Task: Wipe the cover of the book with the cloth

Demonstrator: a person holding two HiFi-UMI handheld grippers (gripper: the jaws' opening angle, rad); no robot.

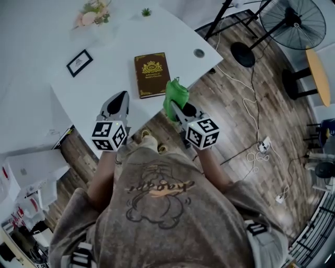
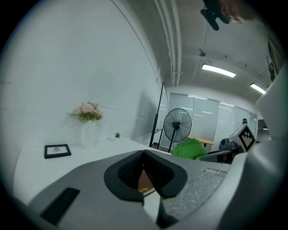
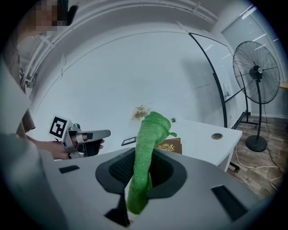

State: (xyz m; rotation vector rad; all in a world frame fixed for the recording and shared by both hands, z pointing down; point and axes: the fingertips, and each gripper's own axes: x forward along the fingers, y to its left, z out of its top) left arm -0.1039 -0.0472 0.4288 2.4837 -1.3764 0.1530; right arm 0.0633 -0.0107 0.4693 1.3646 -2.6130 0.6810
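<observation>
A brown book (image 1: 152, 74) with a gold emblem lies closed on the white table (image 1: 104, 78); its cover also shows in the right gripper view as the book (image 3: 168, 146). My right gripper (image 1: 180, 110) is shut on a green cloth (image 1: 175, 97), which stands up out of the jaws just short of the book's near right corner. In the right gripper view the cloth (image 3: 146, 152) hangs between the pads. My left gripper (image 1: 118, 104) hovers over the table's near edge, left of the book, with its jaws shut and nothing in them.
A framed picture (image 1: 79, 62), a flower vase (image 1: 94, 13) and a small plant (image 1: 146, 11) stand at the table's back. A cable hole (image 1: 199, 53) sits near the right corner. A standing fan (image 1: 293, 21) and loose cables (image 1: 256, 146) are on the wooden floor at right.
</observation>
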